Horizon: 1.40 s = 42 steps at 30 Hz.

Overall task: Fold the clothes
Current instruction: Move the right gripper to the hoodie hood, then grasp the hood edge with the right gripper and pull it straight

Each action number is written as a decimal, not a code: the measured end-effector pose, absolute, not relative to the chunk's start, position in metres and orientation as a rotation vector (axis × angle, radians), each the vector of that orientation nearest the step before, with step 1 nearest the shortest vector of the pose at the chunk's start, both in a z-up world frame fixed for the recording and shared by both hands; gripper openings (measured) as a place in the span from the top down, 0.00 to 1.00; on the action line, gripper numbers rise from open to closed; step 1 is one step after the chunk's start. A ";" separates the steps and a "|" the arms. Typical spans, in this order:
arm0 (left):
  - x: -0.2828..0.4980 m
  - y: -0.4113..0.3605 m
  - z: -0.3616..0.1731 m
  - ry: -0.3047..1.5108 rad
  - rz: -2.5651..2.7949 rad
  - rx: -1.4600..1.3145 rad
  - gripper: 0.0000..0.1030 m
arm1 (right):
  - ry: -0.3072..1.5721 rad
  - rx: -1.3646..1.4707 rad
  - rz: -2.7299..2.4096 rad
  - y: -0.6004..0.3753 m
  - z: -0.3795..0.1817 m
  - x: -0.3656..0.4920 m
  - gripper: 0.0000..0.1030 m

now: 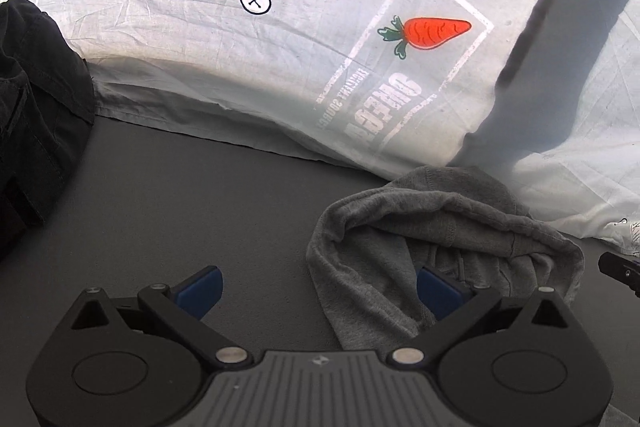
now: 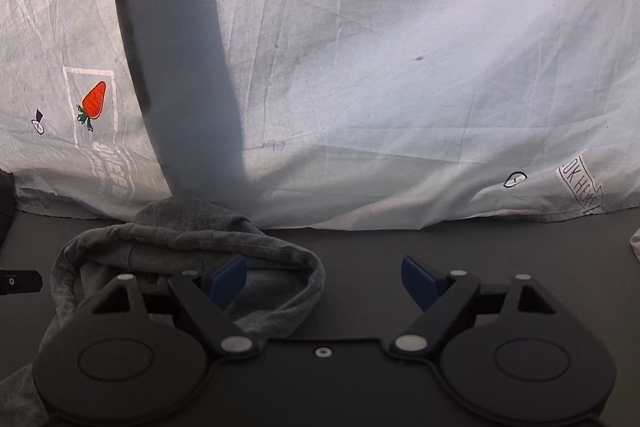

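Both grippers, left point(image 1: 318, 291) and right point(image 2: 324, 279), gape empty over the grey hoodie point(image 1: 440, 227) on the dark table point(image 1: 200, 195).

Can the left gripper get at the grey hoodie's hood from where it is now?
Probably yes: the left gripper is open, the grey fabric hood lies right at one blue finger, nothing between.

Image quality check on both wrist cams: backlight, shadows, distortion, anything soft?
Left wrist: printed sheet strongly backlit and nearly blown out, grey hoodie and black garment underexposed, fisheye bends the sheet hem, dark vignette in the corners. Right wrist: broad dark shadow band crosses the sheet, dark tabletop shows little detail, focus sharp, no motion blur.
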State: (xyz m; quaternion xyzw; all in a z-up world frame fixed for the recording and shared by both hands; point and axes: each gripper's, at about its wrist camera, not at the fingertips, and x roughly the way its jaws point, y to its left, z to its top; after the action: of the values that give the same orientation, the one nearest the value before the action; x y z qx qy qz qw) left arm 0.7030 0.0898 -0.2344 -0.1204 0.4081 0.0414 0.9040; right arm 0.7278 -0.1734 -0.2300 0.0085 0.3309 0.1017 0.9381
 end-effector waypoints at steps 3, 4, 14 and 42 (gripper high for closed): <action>0.699 0.085 -0.239 0.857 0.085 -0.258 0.01 | 0.727 0.030 0.370 -0.151 -0.236 0.722 0.57; 0.697 0.085 -0.240 0.861 0.088 -0.268 0.01 | 0.754 0.029 0.408 -0.143 -0.240 0.722 0.66; 0.656 0.102 -0.244 0.901 0.132 -0.335 0.01 | 0.835 -0.126 0.527 -0.087 -0.267 0.720 0.96; 0.581 0.104 -0.234 0.930 0.135 -0.370 0.01 | 0.875 0.231 0.231 -0.180 -0.251 0.673 0.78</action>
State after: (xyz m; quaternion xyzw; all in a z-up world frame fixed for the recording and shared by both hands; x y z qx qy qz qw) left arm 0.5806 0.1045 -0.2343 -0.1771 0.4456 0.0646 0.8752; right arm 0.6731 -0.1796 -0.2509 0.1115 0.4217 0.1113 0.8930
